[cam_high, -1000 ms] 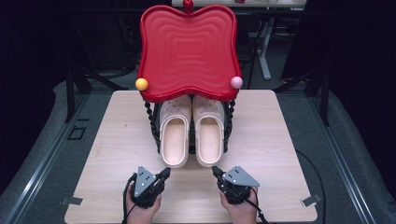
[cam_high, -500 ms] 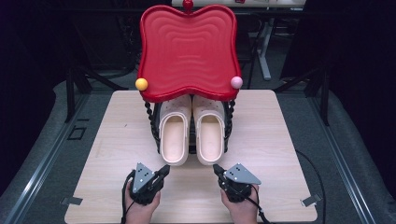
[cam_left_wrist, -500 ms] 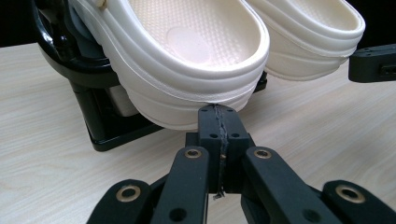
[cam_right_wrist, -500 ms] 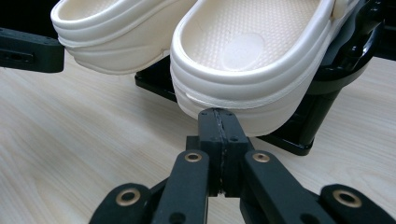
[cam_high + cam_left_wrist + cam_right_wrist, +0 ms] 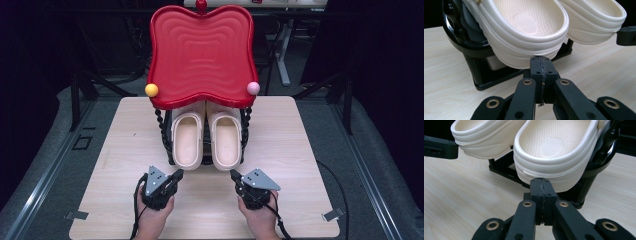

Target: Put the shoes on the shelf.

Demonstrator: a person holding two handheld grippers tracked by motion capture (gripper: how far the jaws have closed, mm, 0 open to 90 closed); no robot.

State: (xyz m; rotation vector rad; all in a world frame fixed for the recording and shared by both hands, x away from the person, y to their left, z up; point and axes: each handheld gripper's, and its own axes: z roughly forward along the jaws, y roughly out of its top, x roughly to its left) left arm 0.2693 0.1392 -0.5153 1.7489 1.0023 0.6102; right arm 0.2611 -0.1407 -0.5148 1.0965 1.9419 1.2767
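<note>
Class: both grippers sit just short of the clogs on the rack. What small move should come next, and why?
Probably open both grippers: the left gripper and right gripper are shut, tips just short of the clogs' heels on the black rack, so neither can take a heel rim yet.

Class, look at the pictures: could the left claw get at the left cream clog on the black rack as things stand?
Probably yes. The left claw, jaws shut, points at the left clog's heel with bare table between; the red tray covers only the toes.

Cream clogs (image 5: 206,138) on a black rack (image 5: 165,135) under a red tray (image 5: 200,55).
</note>
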